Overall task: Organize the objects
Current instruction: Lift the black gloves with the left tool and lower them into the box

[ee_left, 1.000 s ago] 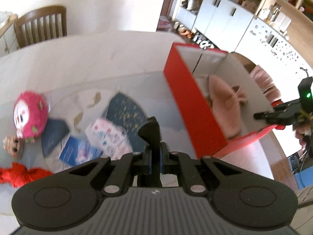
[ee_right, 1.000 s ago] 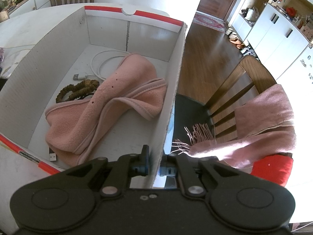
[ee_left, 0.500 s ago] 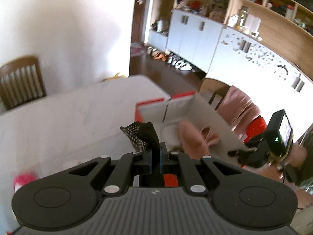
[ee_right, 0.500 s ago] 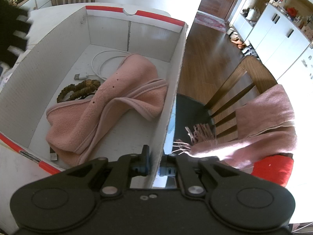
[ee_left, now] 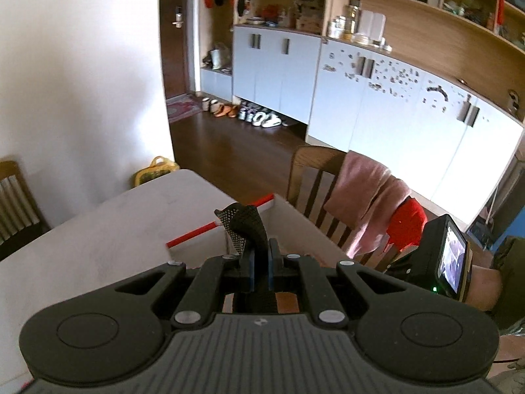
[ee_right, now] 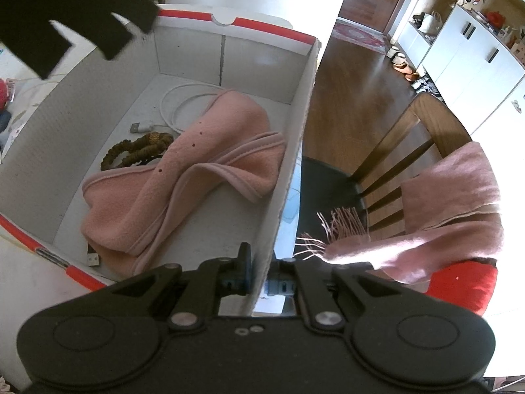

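From the left wrist, a wooden chair (ee_left: 315, 177) draped with a pink scarf (ee_left: 364, 197) stood just past the box (ee_left: 295, 216), white cabinets (ee_left: 393, 111) and a row of shoes (ee_left: 249, 116) lining the dark wood floor behind. The pale table (ee_left: 98, 229) spread out on the left. The left gripper (ee_left: 261, 262) was pinched tight on a black mesh piece (ee_left: 244, 226), held above the box's red-edged rim.

From the right wrist, the open box held a pink cloth (ee_right: 183, 184), a white cable (ee_right: 177, 105) and brown beads (ee_right: 137, 151); a blurred dark shape (ee_right: 82, 6) hung over its far corner. The right gripper (ee_right: 259, 282) was clamped on the box's near side wall (ee_right: 285, 177).
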